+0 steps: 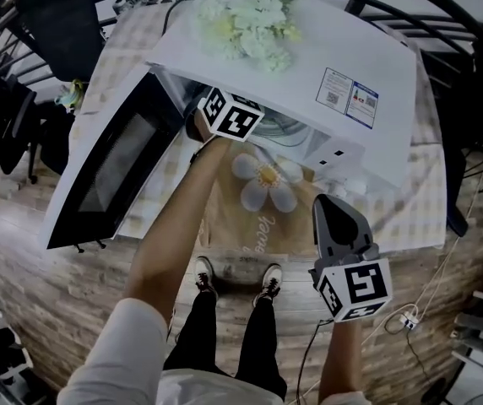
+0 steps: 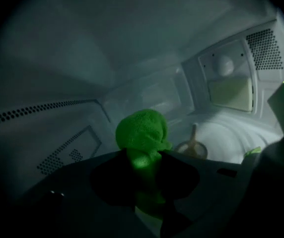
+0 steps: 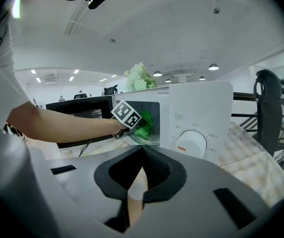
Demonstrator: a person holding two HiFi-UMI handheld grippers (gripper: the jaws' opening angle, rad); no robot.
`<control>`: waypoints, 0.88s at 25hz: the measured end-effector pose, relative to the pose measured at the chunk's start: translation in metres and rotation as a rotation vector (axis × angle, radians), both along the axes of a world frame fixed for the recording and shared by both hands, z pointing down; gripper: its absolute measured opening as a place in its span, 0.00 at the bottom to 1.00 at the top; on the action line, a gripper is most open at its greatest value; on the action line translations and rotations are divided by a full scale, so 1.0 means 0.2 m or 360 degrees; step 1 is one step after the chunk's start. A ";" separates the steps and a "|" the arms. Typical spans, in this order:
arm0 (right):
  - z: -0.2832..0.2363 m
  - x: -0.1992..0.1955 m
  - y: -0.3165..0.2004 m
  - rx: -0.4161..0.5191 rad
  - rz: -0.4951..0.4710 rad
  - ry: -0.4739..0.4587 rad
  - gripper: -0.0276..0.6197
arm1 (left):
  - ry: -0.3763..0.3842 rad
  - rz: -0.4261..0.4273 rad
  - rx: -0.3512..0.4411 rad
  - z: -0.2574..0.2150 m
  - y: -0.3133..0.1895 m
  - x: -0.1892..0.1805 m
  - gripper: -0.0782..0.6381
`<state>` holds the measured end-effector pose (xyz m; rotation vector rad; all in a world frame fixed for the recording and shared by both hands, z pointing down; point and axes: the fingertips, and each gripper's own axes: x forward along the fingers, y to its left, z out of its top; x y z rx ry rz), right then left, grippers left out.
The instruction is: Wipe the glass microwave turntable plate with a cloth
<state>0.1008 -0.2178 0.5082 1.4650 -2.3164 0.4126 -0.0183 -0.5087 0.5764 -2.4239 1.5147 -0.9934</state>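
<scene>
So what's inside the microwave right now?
The left tongs gripping a green cloth, and the turntable hub farther in. Whatever lies under the tongs is hidden.

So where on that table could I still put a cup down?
There is bare tablecloth right of the microwave, and the microwave's top is free beside the flowers. Inside it is crowded: the left gripper holds a green cloth there.

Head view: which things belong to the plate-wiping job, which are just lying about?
Job: green cloth, left hand-held gripper clamped on it, open microwave, glass plate at its opening.
Lying about: white flowers on the microwave, office chair, idle right hand-held gripper.
</scene>
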 end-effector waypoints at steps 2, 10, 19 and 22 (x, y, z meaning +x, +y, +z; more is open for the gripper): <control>0.01 0.01 0.00 -0.0011 -0.0002 -0.0002 0.06 | 0.0004 -0.0019 -0.0136 0.09 -0.01 -0.02 0.29; -0.02 0.03 0.02 -0.0009 0.0016 -0.0025 0.06 | 0.0079 0.0192 -0.0299 0.08 0.19 0.09 0.29; -0.28 0.06 0.14 0.0024 0.0067 0.0013 0.06 | 0.0036 0.0566 -0.0424 0.07 0.64 0.41 0.29; -0.43 0.10 0.18 0.0030 0.0119 -0.0012 0.06 | 0.0090 0.0602 -0.0401 -0.02 0.76 0.41 0.29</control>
